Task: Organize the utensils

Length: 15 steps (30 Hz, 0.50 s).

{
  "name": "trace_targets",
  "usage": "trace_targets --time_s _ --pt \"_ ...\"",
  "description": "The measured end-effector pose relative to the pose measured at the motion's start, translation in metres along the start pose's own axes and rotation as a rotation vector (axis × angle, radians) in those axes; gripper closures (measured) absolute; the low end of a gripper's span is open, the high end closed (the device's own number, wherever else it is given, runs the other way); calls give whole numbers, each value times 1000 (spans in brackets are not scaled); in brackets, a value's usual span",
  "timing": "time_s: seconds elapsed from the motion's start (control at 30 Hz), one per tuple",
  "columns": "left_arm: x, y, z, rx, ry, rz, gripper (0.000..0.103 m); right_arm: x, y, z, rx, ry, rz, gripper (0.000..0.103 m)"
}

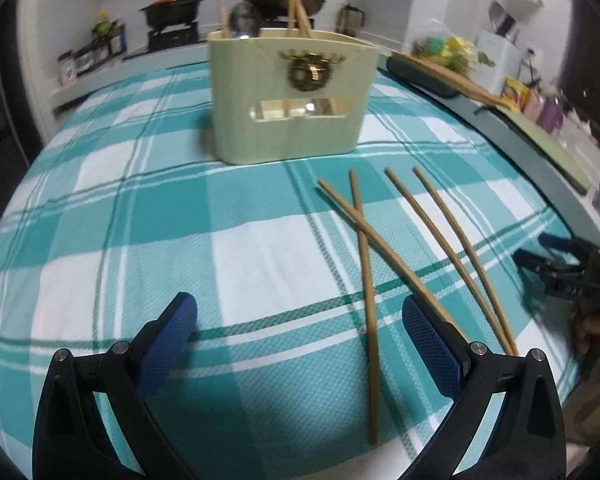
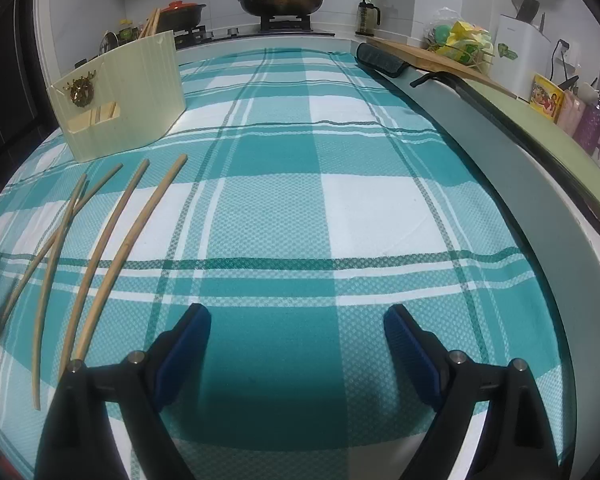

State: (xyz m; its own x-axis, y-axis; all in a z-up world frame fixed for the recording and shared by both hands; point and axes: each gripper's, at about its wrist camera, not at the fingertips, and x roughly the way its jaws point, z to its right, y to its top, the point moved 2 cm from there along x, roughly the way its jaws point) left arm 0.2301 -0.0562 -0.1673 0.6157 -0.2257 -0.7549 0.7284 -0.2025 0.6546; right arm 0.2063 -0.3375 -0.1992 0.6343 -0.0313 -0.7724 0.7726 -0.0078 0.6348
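Observation:
A cream utensil holder [image 1: 292, 96] stands upright on the teal plaid cloth [image 1: 140, 208], with wooden chopsticks sticking out of its top [image 1: 296, 16]. Several loose chopsticks lie on the cloth in front of it: two crossed [image 1: 362, 232] and two roughly side by side [image 1: 452, 256]. My left gripper [image 1: 300, 312] is open above bare cloth, and its right finger [image 1: 432, 344] covers the near end of one crossed chopstick. My right gripper [image 2: 297, 316] is open with only cloth between its fingers. The chopsticks [image 2: 129, 242] lie to its left, with the holder [image 2: 120, 96] beyond them.
At the back a stove carries a lidded pan [image 2: 281, 2] and a dark pot [image 1: 172, 10]. A raised counter ledge [image 2: 500, 128] runs along the right with a wooden board [image 2: 428, 58], bags and bottles. The right gripper [image 1: 556, 272] shows at the left wrist view's right edge.

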Motion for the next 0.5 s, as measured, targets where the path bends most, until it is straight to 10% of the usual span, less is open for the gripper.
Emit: trace_targets --time_s 0.2,0.27,0.33,0.5 --pt "36 3 30 134 105 -50 28 0 0 0 1 1 1 11" --pt "35 3 28 99 64 -49 76 0 0 0 1 2 0 11" --pt "32 1 22 77 112 -38 98 1 0 0 0 2 1 11" --pt "16 -11 -14 -97 216 -28 99 1 1 -1 1 3 1 11"
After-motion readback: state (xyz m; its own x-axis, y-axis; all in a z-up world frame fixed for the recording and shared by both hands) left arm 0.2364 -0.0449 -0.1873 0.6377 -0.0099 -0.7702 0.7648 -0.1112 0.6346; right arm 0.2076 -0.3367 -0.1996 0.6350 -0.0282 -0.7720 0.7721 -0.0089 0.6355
